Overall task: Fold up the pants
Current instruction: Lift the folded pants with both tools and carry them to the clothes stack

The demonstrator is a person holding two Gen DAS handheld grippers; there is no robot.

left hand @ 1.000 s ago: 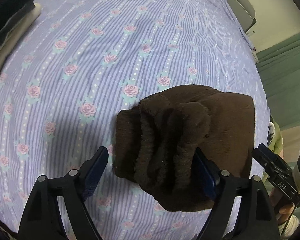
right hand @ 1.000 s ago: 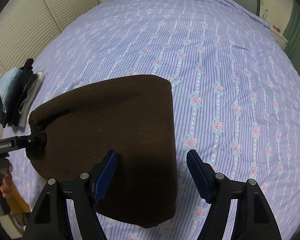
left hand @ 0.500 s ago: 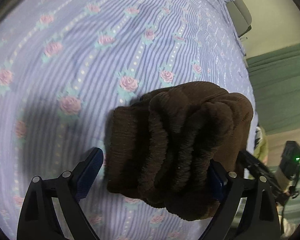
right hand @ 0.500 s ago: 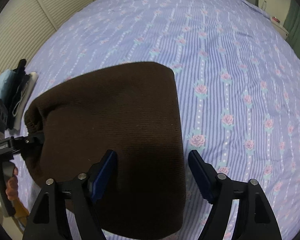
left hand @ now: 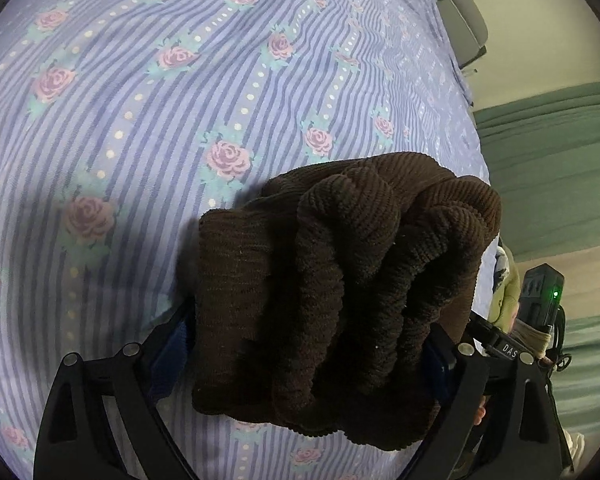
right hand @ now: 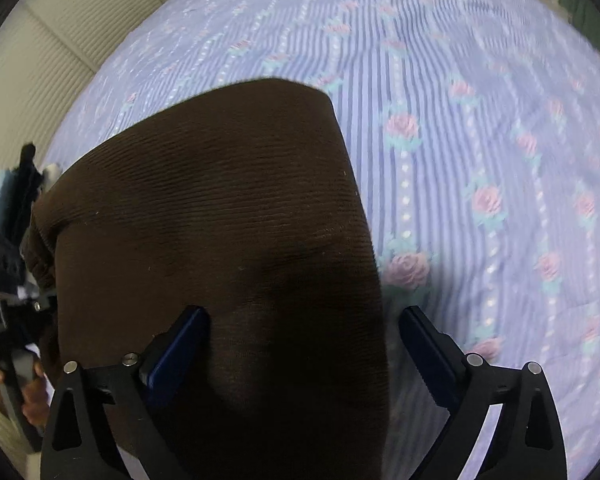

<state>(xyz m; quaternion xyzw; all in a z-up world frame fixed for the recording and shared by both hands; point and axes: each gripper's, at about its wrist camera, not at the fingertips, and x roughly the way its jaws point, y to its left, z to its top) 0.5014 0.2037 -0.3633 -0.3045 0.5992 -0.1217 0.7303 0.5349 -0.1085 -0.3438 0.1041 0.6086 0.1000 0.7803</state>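
The folded brown corduroy pants (left hand: 340,280) lie on the purple rose-print bedsheet (left hand: 140,100). In the left wrist view their bunched, gathered end fills the gap between the fingers of my left gripper (left hand: 308,344), which stand wide apart on either side of the bundle. In the right wrist view the pants (right hand: 220,220) show as a smooth flat fold. My right gripper (right hand: 304,344) is open, its left finger over the fabric and its right finger over the sheet beside the pants' right edge.
The bedsheet (right hand: 480,120) stretches far ahead and to the right. A stack of dark and light-blue clothes (right hand: 16,196) sits at the left bed edge by slatted closet doors (right hand: 60,52). Green curtain (left hand: 560,160) and bed edge lie to the right.
Both grippers have moved forward and lower onto the pants. The bunched end now sits deeper between the left fingers, and the right gripper is closer over the fold.
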